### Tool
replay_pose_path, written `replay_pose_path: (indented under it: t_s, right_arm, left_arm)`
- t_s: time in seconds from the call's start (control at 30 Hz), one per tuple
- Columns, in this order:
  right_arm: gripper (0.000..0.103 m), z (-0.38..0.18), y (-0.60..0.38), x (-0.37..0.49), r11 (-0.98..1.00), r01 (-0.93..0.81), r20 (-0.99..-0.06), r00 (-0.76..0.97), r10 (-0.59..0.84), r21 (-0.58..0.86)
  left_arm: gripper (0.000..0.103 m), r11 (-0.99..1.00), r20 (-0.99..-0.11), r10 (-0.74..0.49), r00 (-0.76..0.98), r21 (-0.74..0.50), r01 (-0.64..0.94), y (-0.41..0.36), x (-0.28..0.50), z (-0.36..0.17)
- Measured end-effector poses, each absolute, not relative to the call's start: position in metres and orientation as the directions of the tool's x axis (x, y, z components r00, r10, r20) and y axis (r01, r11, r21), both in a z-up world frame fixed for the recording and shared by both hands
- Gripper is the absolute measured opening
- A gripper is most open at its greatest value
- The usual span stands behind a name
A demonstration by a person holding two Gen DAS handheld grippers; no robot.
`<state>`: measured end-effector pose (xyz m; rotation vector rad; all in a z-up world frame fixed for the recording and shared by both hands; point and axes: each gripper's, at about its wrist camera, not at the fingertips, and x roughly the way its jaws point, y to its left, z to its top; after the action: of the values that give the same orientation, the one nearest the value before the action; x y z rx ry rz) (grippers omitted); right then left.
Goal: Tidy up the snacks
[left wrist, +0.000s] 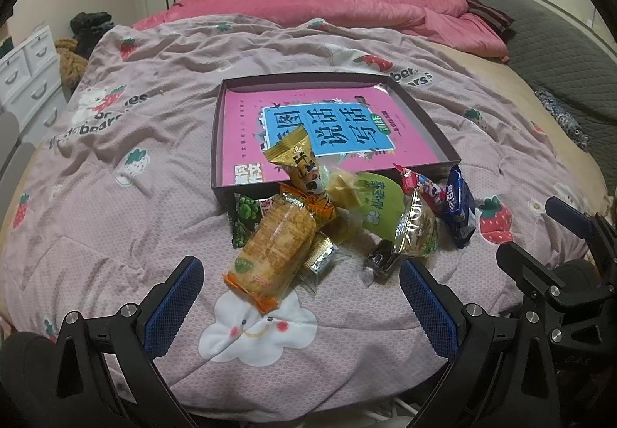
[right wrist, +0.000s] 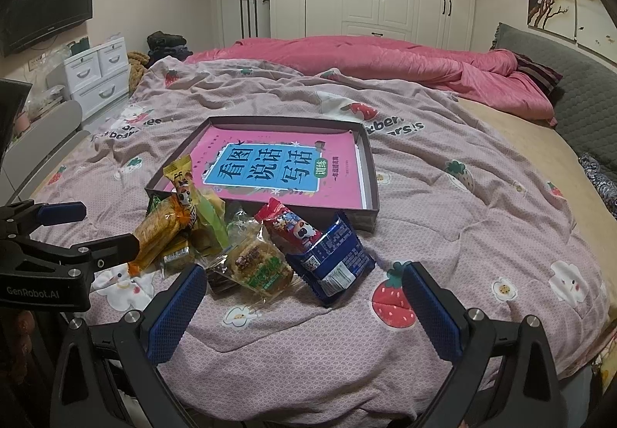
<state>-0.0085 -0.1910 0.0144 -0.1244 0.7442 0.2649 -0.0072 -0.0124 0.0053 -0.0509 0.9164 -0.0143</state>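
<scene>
Fingers: left gripper [left wrist: 300, 297] and right gripper [right wrist: 304, 304] both spread wide, holding nothing. Snack pile [left wrist: 339, 219] on quilt [left wrist: 135, 196], against box [left wrist: 424, 112] near edge. Orange cracker pack [left wrist: 275, 243] straight ahead of left gripper, long axis running toward it, tilted

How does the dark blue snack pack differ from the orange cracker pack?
The dark blue snack pack is opaque foil; the orange cracker pack is clear in the middle, showing golden crackers. The blue pack lies at the pile's right edge, the orange pack at its left, overlapping other snacks. Both lie on the quilt, outside the box.
</scene>
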Motion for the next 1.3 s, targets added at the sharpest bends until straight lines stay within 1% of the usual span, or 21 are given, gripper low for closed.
replay_pose_path:
  t_s: [0.4, 0.67, 0.93, 1.17, 1.23, 1.3]
  right_arm:
    - [0.102, 0.014, -0.191, -0.008, 0.960, -0.280, -0.683, 0.705, 0.194, -0.017]
    - [0.102, 0.012, -0.194, -0.006, 0.963, -0.270, -0.686, 0.701, 0.194, -0.005]
    - [0.102, 0.009, -0.201, 0.000, 0.968, -0.250, -0.701, 0.686, 0.196, 0.025]
    - [0.102, 0.006, -0.208, 0.006, 0.971, -0.234, -0.711, 0.673, 0.202, 0.055]
    - [0.102, 0.004, -0.210, 0.010, 0.973, -0.222, -0.716, 0.668, 0.202, 0.066]
    - [0.102, 0.001, -0.214, 0.014, 0.974, -0.208, -0.724, 0.659, 0.204, 0.085]
  left_arm:
    - [0.102, 0.999, -0.793, -0.034, 0.608, -0.050, -0.010, -0.013, -0.007, 0.005]
    - [0.102, 0.997, -0.811, -0.042, 0.583, -0.069, -0.024, 0.000, -0.003, 0.002]
    - [0.102, 0.995, -0.837, -0.030, 0.546, -0.078, -0.066, 0.026, 0.004, -0.008]
    - [0.102, 0.995, -0.861, -0.056, 0.506, -0.092, -0.048, 0.032, 0.015, -0.024]
    - [0.102, 0.992, -0.866, -0.081, 0.494, -0.116, -0.040, 0.036, 0.020, -0.030]
    - [0.102, 0.993, -0.867, -0.071, 0.493, -0.107, -0.045, 0.037, 0.023, -0.034]
